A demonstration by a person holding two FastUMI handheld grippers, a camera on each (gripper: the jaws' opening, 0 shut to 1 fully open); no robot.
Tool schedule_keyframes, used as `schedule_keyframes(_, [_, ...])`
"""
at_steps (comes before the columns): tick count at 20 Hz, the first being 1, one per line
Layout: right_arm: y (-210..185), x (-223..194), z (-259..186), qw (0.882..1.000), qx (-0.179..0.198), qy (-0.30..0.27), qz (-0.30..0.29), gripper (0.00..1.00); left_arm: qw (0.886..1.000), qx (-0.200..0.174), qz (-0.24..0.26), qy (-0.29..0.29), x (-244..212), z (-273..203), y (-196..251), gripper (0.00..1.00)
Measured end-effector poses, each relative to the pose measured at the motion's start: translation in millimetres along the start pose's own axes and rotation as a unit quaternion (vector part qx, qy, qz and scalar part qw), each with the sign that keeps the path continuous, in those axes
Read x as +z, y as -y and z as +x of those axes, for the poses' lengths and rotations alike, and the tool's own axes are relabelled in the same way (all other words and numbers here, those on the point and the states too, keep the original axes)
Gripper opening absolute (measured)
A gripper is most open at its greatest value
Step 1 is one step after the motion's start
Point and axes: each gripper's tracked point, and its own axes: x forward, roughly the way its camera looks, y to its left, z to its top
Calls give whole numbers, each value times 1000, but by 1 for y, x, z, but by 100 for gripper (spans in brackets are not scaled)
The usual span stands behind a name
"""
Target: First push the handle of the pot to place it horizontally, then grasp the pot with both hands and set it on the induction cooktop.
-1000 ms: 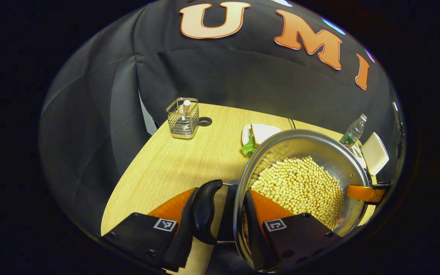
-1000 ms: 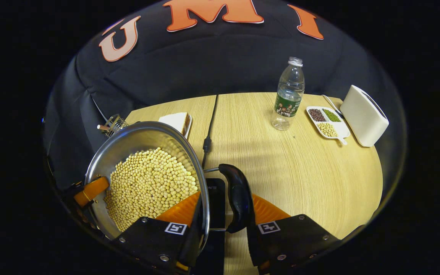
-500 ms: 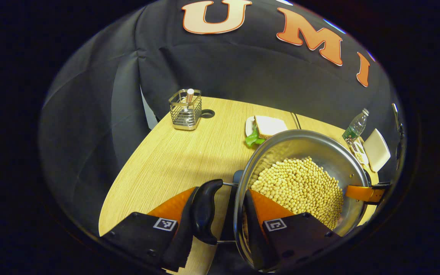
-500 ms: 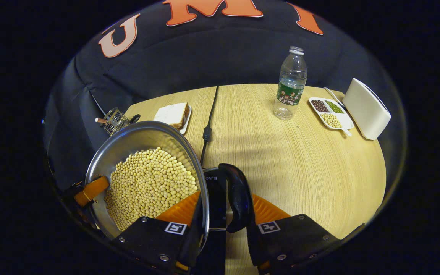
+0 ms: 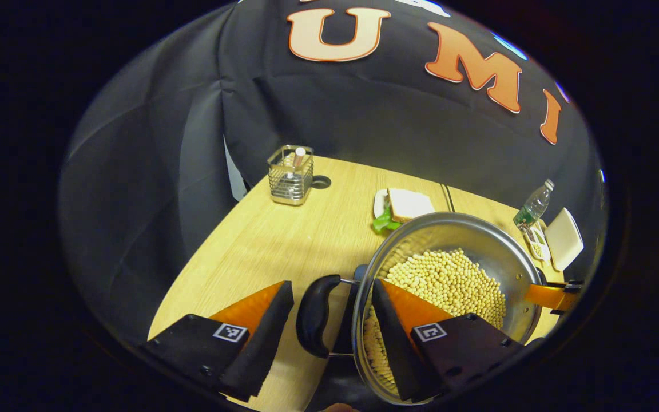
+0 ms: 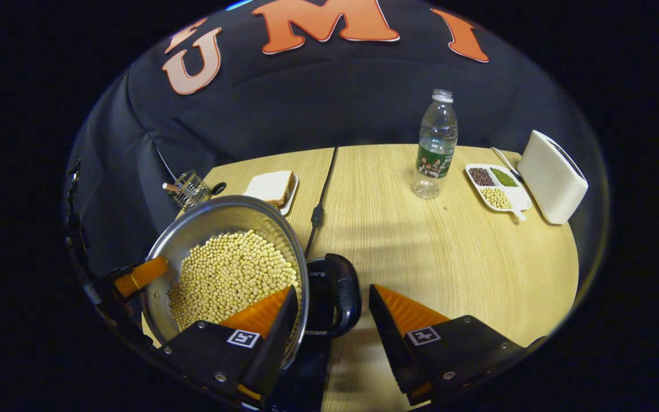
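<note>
Cloth-walled booth — wooden table (image 6: 449, 252)

Your induction cooktop (image 6: 321, 292) sits mostly hidden under the pot (image 6: 215, 226) at lower centre of the right gripper view; you see just a dark sliver with print too small to read. In the left gripper view, the pot's near wall is covered by one finger (image 5: 389, 320) at lower centre. The water bottle (image 5: 532, 203), sectioned dish (image 5: 535, 243) and white box (image 5: 564, 239) crowd the right edge, blurred and tiny. The other gripper (image 5: 552, 294) is cut off at the right edge.
</note>
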Motion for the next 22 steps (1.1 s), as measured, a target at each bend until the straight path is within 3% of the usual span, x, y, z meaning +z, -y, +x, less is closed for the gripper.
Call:
schedule_keyframes(5, [42, 44, -66, 997, 15, 71, -9, 89, 997, 18, 20, 77, 55, -52, 0, 91])
schedule_keyframes(8, [78, 86, -119, 990, 15, 136, -24, 92, 987, 27, 60, 149, 97, -93, 23, 99])
schedule_keyframes(10, [106, 113, -155, 984, 8, 173, -41, 93, 978, 28, 77, 192, 124, -126, 43, 98])
schedule_keyframes(15, [155, 186, -265, 952, -12, 293, -83, 93, 952, -1, 67, 298, 204, -219, 94, 98])
schedule_keyframes(18, [170, 216, -328, 932, -10, 350, -95, 93, 931, -20, 60, 361, 253, -283, 119, 98])
schedule_keyframes(22, [195, 253, -410, 899, -50, 413, -141, 94, 899, -63, 34, 431, 306, -364, 154, 98])
